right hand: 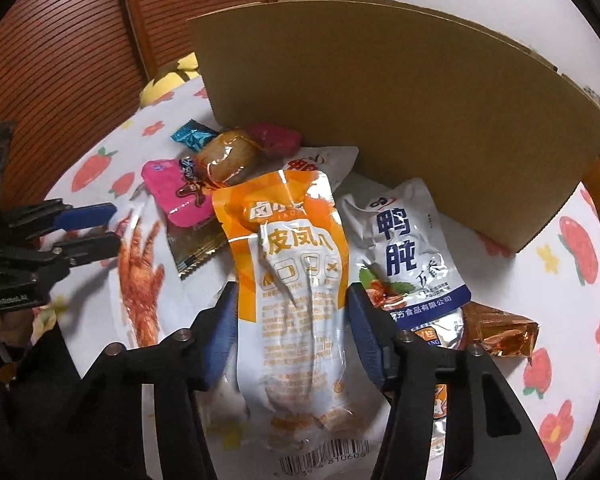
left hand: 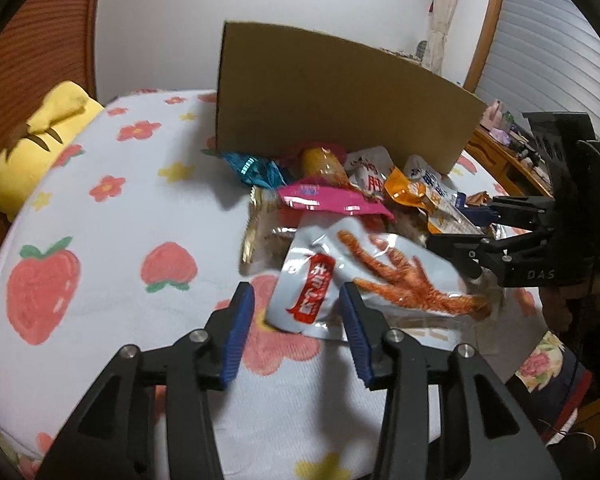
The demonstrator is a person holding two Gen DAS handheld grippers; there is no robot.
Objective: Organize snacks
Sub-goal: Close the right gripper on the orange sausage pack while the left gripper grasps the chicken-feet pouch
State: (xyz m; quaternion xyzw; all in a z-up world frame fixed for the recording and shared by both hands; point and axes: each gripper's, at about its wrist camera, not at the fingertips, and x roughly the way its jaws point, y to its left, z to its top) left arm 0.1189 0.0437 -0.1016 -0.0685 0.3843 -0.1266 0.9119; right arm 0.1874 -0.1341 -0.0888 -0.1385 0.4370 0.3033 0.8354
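Sorting barely begun: snacks (right hand: 260,184) heaped near box (right hand: 400,92), none visibly inside. Right gripper (right hand: 292,312) straddles orange pouch (right hand: 296,280), contact unclear. Left gripper (left hand: 298,312) apart by claw pack (left hand: 364,276).

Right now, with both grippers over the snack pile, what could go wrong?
The right gripper straddles the orange pouch, which overlaps the duck pouch; lifting may drag that one along. The left gripper has only a corner of the chicken-feet pouch between open pads, so it could slip. The grippers are close and might collide.
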